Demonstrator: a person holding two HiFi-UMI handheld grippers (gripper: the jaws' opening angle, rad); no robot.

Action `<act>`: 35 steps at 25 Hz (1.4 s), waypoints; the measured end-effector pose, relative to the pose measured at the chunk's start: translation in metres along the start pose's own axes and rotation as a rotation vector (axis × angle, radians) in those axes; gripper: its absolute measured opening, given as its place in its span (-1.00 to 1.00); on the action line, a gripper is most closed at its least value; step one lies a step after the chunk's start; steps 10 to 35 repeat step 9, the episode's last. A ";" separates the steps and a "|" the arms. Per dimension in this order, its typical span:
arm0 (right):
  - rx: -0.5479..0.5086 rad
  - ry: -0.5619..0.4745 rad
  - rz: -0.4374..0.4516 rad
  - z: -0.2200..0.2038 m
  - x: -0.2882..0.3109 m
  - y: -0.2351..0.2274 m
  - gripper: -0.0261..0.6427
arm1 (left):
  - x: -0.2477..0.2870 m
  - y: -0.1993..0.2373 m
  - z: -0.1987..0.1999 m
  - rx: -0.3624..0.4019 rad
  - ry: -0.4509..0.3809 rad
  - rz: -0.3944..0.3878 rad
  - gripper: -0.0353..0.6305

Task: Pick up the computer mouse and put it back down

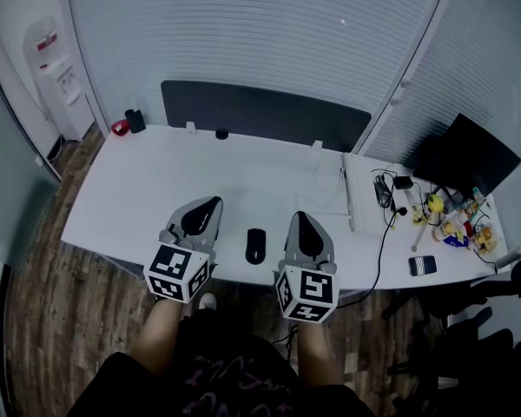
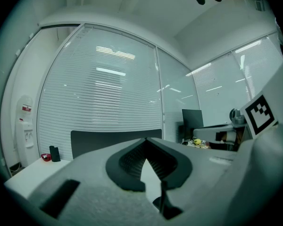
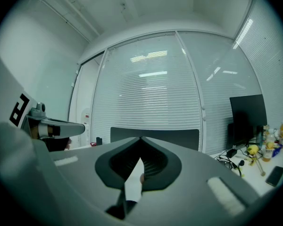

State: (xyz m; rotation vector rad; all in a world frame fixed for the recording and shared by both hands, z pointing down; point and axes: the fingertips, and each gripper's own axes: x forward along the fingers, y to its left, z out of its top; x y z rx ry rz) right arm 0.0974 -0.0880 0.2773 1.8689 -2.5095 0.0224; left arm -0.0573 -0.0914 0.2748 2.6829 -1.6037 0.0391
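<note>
A black computer mouse [image 1: 255, 245] lies on the white table [image 1: 156, 189] near its front edge. It rests between my two grippers and neither one touches it. My left gripper [image 1: 214, 201] hovers to the mouse's left and points away from me. Its jaws are shut and hold nothing, and the tips meet in the left gripper view [image 2: 145, 139]. My right gripper [image 1: 300, 216] hovers to the mouse's right, also shut and empty, with its tips together in the right gripper view [image 3: 140, 138]. Neither gripper view shows the mouse.
A dark partition panel [image 1: 260, 111] runs along the table's far edge. A black cup [image 1: 135, 120] and a red item [image 1: 119, 128] stand at the back left. A monitor [image 1: 464, 156], cables [image 1: 384, 189], a phone [image 1: 422, 265] and small clutter [image 1: 456, 224] fill the right end. A water dispenser [image 1: 56, 76] stands far left.
</note>
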 end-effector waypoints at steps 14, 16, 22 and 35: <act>0.001 -0.001 0.008 0.000 0.003 0.002 -0.89 | 0.000 0.002 0.001 -0.005 -0.004 0.003 -0.89; 0.001 -0.001 0.008 0.000 0.003 0.002 -0.89 | 0.000 0.002 0.001 -0.005 -0.004 0.003 -0.89; 0.001 -0.001 0.008 0.000 0.003 0.002 -0.89 | 0.000 0.002 0.001 -0.005 -0.004 0.003 -0.89; 0.001 -0.001 0.008 0.000 0.003 0.002 -0.89 | 0.000 0.002 0.001 -0.005 -0.004 0.003 -0.89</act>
